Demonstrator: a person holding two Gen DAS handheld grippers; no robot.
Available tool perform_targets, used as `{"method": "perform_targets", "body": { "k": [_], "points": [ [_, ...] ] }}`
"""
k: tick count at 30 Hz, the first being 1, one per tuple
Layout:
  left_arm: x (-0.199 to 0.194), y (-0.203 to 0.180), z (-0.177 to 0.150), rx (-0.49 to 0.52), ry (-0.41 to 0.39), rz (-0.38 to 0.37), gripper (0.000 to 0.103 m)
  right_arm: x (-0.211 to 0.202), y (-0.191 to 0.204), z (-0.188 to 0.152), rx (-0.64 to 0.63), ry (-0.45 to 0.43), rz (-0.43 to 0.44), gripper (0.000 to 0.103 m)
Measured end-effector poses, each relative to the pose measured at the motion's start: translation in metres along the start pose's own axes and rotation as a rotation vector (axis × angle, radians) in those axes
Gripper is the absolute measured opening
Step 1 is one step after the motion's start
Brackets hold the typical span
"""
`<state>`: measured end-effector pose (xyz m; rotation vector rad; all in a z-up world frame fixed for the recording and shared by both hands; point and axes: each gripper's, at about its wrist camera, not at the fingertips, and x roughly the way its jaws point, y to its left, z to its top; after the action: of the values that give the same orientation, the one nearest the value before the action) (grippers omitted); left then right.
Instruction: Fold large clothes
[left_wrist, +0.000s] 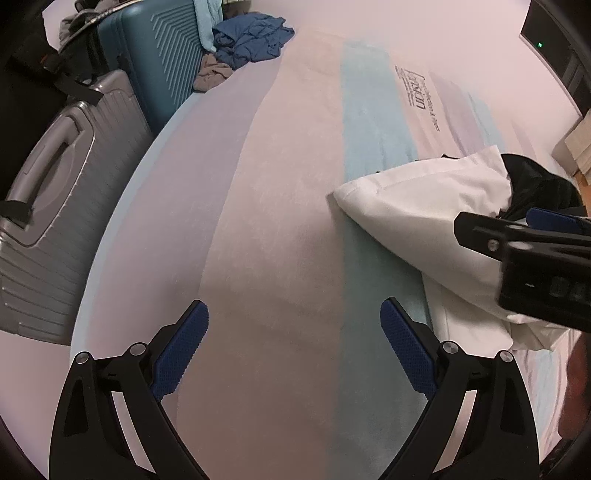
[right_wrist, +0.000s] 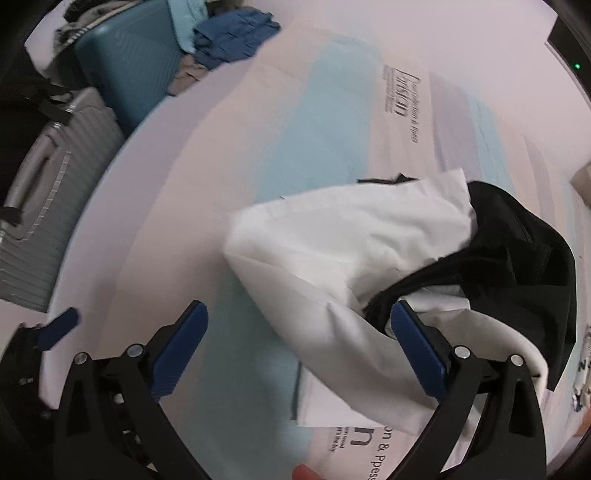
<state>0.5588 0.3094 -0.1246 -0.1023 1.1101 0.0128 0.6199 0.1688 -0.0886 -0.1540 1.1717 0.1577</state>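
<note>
Right wrist view: white garment (right_wrist: 332, 251) lies bunched on the bed (right_wrist: 207, 184), unfolded; right gripper (right_wrist: 297, 339) and left gripper (left_wrist: 293, 343) gape wide, holding nothing.

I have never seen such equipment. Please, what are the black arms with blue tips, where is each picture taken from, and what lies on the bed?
They are two hand-held grippers; a person carries one in each hand. Each picture comes from a camera on one gripper, looking along its fingers. The left gripper is open over the striped bed cover, holding nothing. The right gripper is open above a white garment with a black garment on it; neither is gripped. Beside the bed stand a grey suitcase and a teal suitcase.
</note>
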Motion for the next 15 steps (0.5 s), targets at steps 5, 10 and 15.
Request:
{"method": "perform_targets", "body": {
  "k": [5, 10, 15],
  "points": [
    [-0.012, -0.013, 0.007, 0.005, -0.014, -0.026, 0.092, -0.038, -0.028, 0.007, -0.020, -0.059, 0.015, 0.095],
    [-0.035, -0.036, 0.022, 0.026, -0.051, -0.068, 0.092, -0.075, -0.093, 0.019, -0.037, -0.110, -0.025, 0.095],
    [-0.063, -0.084, 0.043, 0.078, -0.093, -0.147, 0.093, -0.096, -0.168, 0.027, -0.050, -0.105, -0.097, 0.095]
  ]
}}
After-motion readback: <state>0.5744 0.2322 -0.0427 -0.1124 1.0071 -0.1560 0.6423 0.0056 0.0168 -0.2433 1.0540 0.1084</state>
